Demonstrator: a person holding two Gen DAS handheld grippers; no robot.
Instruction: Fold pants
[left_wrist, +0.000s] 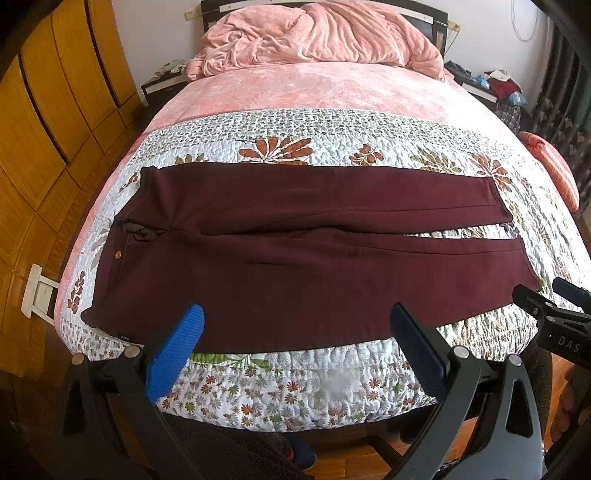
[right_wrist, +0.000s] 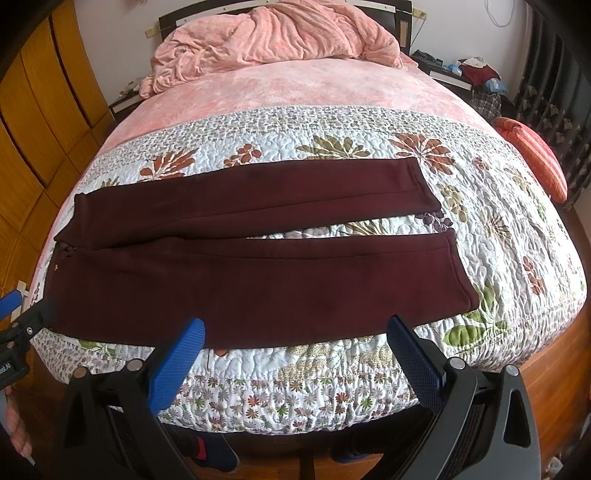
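Dark maroon fabric pants lie spread flat across the near part of a bed, with both grippers hovering at the near edge.

The bed carries a white quilted floral cover under the pants and a crumpled pink plush blanket heaped at the far end. The pants run left to right, waistband at the left with a small gold button, the two legs reaching right and slightly parted. The left gripper, black with blue padded fingers, hangs over the near leg toward the waist, jaws wide apart and empty. The right gripper sits over the near leg toward the hem, jaws likewise wide apart, holding nothing.
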